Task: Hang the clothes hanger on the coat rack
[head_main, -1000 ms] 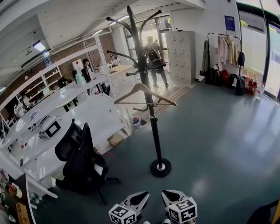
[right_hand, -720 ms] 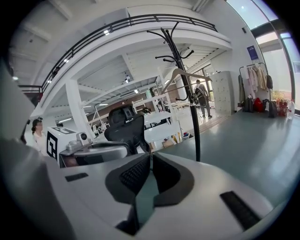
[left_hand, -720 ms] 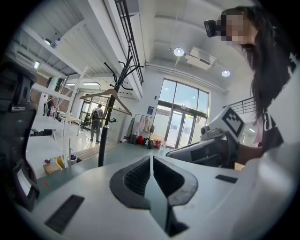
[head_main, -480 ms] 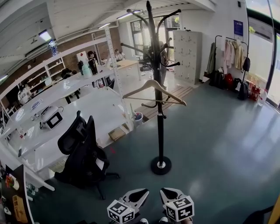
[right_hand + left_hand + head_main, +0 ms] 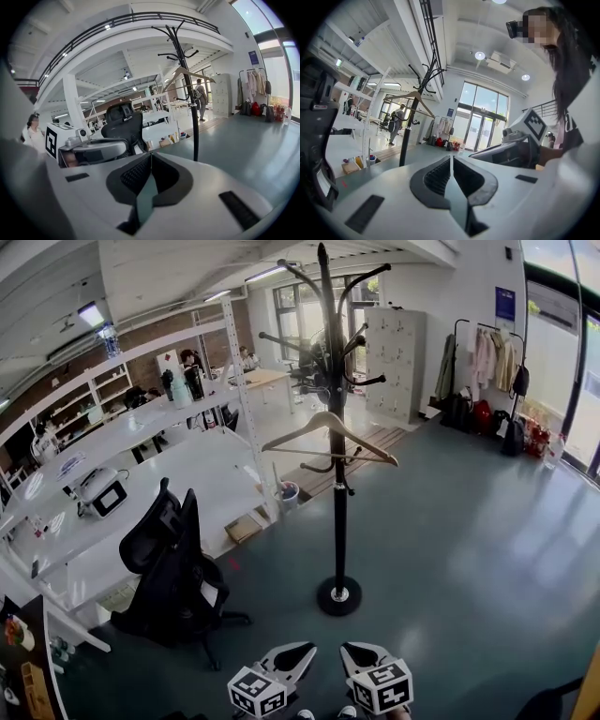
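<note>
A wooden clothes hanger [image 5: 328,435] hangs on a lower arm of the tall black coat rack [image 5: 338,512], which stands on the grey floor in the middle of the head view. My left gripper [image 5: 307,652] and right gripper [image 5: 350,652] sit side by side at the bottom edge, well short of the rack's base. The left gripper [image 5: 451,160] is shut and empty, with the hanger [image 5: 408,97] far ahead. On the right gripper [image 5: 150,157] the jaws have just finished closing and the pads meet with nothing between them. The rack [image 5: 191,103] is far beyond it.
A black office chair [image 5: 173,573] stands left of the rack beside long white desks [image 5: 141,493]. A clothes rail with garments [image 5: 487,362] and bags stands at the far right by the windows. White lockers [image 5: 392,357] are behind the rack.
The head view has shifted slightly, so the rack now looks more upright and central. A person behind the rack has walked off. Both grippers stay low and the hanger stays on the rack.
</note>
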A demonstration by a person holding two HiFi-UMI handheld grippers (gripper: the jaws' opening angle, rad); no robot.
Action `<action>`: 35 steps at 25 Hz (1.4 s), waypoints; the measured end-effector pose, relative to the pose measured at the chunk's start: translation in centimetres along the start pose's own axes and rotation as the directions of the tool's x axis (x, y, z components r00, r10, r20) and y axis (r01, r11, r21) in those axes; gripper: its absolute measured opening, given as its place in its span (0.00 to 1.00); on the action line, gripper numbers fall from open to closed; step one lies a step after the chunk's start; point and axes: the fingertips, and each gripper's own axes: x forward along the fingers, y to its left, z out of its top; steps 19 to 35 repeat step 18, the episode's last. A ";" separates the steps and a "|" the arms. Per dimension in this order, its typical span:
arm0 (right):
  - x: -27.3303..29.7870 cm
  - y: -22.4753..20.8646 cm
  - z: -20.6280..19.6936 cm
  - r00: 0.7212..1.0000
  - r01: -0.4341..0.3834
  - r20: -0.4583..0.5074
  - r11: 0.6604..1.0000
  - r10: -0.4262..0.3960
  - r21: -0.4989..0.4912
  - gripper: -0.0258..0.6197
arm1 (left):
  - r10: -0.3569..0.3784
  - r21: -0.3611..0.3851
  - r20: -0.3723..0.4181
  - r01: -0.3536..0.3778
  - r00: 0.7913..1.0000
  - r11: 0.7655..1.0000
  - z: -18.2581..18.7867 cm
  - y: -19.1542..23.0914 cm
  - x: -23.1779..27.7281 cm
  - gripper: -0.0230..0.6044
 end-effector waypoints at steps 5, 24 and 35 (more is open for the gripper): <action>-0.2 -0.4 0.2 1.000 0.021 -0.001 1.000 -0.021 0.005 0.06 | -0.023 -0.001 0.005 0.023 1.000 1.000 0.3 -0.2 0.5 0.06; -0.2 -0.1 0.4 1.000 0.022 -0.009 1.000 -0.022 0.012 0.06 | -0.039 -0.011 -0.001 0.039 0.999 0.999 0.7 -0.3 0.5 0.06; -0.2 -0.1 0.4 1.000 0.022 -0.009 1.000 -0.022 0.012 0.06 | -0.039 -0.011 -0.001 0.039 0.999 0.999 0.7 -0.3 0.5 0.06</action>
